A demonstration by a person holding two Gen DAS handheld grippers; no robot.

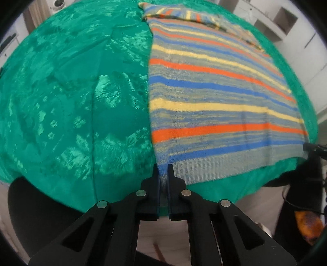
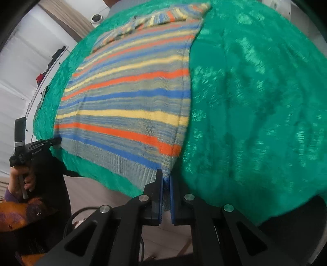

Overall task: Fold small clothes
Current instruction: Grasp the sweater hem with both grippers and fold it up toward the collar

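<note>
Hiding sweater (image 1: 214, 98) corners: both tongs (image 1: 163, 169) (image 2: 166, 176)

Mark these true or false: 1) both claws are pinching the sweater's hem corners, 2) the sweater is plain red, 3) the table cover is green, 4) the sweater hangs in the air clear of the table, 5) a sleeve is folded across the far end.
1) True. The left claw and the right claw are each shut on a near corner of the striped sweater at its ribbed hem.
2) False. It is striped in orange, blue, yellow and grey.
3) True. The green tablecloth has a shiny floral pattern.
4) False. The sweater lies spread flat on the cloth; only the pinched corners are at the edge.
5) True. A folded sleeve lies across the far end.
</note>
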